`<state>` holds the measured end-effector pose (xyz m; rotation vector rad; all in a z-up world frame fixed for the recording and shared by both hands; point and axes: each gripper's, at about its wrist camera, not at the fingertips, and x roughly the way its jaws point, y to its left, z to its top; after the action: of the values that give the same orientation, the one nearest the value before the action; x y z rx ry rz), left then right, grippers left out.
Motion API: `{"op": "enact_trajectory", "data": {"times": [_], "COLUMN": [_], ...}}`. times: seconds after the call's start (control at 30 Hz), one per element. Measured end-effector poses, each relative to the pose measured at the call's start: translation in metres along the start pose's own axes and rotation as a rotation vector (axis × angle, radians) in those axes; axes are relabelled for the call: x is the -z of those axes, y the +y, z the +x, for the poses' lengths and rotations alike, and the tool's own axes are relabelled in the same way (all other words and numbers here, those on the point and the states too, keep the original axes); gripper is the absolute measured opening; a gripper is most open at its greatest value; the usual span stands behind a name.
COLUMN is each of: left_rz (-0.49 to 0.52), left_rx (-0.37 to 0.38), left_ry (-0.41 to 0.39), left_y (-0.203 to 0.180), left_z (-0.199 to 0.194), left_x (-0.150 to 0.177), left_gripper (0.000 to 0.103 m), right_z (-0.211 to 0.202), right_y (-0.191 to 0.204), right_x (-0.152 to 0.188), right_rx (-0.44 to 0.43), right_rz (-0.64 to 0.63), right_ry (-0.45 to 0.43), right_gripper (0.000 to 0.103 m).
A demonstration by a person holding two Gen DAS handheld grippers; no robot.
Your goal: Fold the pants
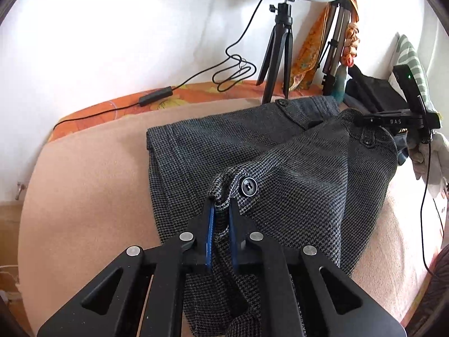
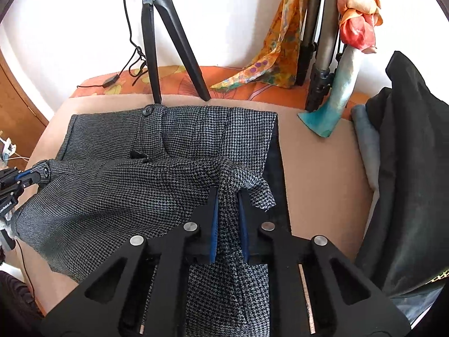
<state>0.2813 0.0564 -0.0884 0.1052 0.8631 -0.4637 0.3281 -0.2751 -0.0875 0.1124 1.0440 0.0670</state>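
Both the left gripper (image 1: 220, 206) and right gripper (image 2: 228, 195) are clamped on bunched corners of the grey houndstooth pants (image 2: 118, 196), whose lifted edge stretches sideways between them, the rest lying ahead on the peach blanket (image 1: 84, 174).

My right gripper (image 2: 228, 196) was clamped on a bunched fold of the grey houndstooth pants (image 2: 118, 196), which lay on the peach blanket (image 2: 322, 174). My left gripper (image 2: 26, 178) pinched their far-left edge. Behind stood a black tripod (image 2: 165, 36) and a teal vase (image 2: 334, 98).
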Motion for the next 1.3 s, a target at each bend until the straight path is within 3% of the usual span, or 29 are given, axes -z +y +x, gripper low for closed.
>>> {"op": "enact_trajectory", "data": {"times": [0.27,0.5,0.7,1.03,1.17,1.23,1.3], "left_rz": [-0.033,-0.057,-0.004,-0.059,-0.043,-0.006,0.004], "left_rx": [0.020,-0.018,-0.089,-0.078,-0.128,-0.171,-0.191], "left_ry": [-0.096,-0.083,-0.011,0.033,0.057,0.068,0.067], "left_y": [0.016,0.047,0.050,0.061,0.058,0.055,0.055], "left_z": [-0.016,0.021,0.064,0.075,0.075,0.072,0.064], "left_x": [-0.050,-0.092,-0.092,-0.076,-0.077,-0.076,-0.073], "left_gripper": [0.007,0.007,0.007,0.008,0.012,0.012,0.013], "right_z": [-0.033,-0.019,0.019,0.054,0.059,0.052,0.042], "right_y": [0.000,-0.005,0.004,-0.003,-0.004,-0.006,-0.010], "right_x": [-0.022,-0.054,-0.058,-0.057,-0.058,-0.056,-0.052], "right_rx": [-0.032,-0.018,0.052,0.069,0.085,0.090,0.117], "right_rz": [0.032,0.069,0.014,0.007,0.000,0.013,0.026], "right_ry": [-0.120,-0.150,-0.092,-0.031,-0.009,-0.021,-0.034], "right_gripper": [0.010,0.010,0.010,0.011,0.019,0.032,0.052]}}
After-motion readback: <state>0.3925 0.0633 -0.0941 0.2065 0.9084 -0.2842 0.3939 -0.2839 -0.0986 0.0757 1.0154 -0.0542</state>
